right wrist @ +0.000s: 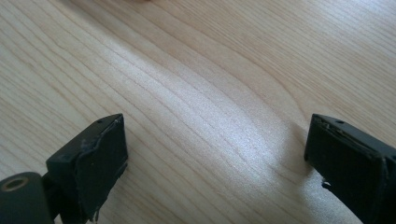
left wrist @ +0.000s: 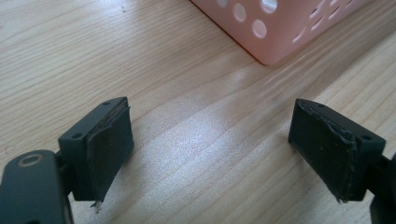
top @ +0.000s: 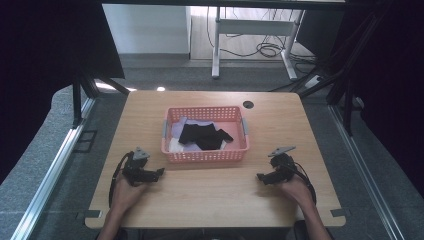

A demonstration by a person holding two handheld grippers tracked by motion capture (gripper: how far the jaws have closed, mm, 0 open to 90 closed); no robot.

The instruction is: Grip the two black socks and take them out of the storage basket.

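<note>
Wooden table (top: 210, 195) in the foreground carries both hands: the left gripper (top: 159, 172) and the right gripper (top: 260, 177) rest low on it, jaws wide apart and empty, tips turned toward each other. Just beyond and between them sits the pink basket (top: 205, 156), its long side facing the person, black cloth (top: 202, 136) heaped inside over paler pieces. The left gripper looks slightly nearer the basket.

Pale cloths (top: 176, 131) lie partly hidden, perhaps folded, under black garment (top: 203, 136).
</note>
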